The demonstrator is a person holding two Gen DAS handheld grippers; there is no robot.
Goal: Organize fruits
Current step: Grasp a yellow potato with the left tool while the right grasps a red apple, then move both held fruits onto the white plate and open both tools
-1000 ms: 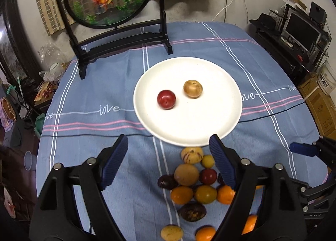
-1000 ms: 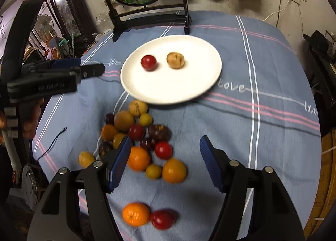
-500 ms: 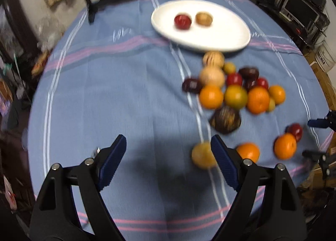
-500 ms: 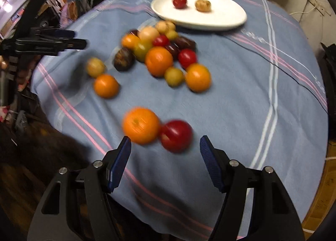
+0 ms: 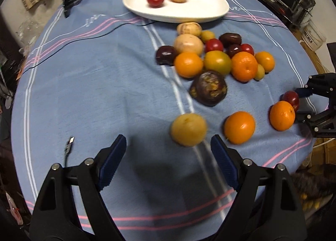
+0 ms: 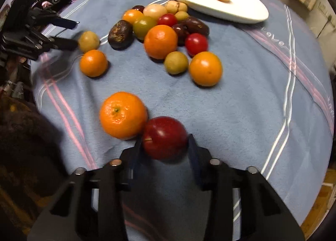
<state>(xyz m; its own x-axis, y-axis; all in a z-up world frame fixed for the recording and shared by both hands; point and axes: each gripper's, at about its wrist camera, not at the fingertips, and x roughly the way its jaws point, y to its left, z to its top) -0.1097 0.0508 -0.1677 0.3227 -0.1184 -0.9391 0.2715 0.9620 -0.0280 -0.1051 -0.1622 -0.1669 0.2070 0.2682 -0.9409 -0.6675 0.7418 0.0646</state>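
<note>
1. Near the table edge, my right gripper (image 6: 166,146) has just been closing on the red apple (image 6: 164,138) (touching an orange (image 6: 122,115))
2. Left gripper (image 5: 168,152) gapes wide, empty, just short of a yellow fruit (image 5: 188,129)
3. White plate (image 5: 189,13) holds two fruits

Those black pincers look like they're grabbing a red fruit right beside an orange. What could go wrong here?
1. The right gripper has just been closing around the round dark red fruit, which touches the big orange citrus fruit. Lifting could nudge that one and set it rolling.
2. Both lie near the edge of the blue striped tablecloth, so a rolling fruit might fall off.
3. The open left gripper is near the yellow-brown round fruit; a slightly off approach might knock it away.
</note>
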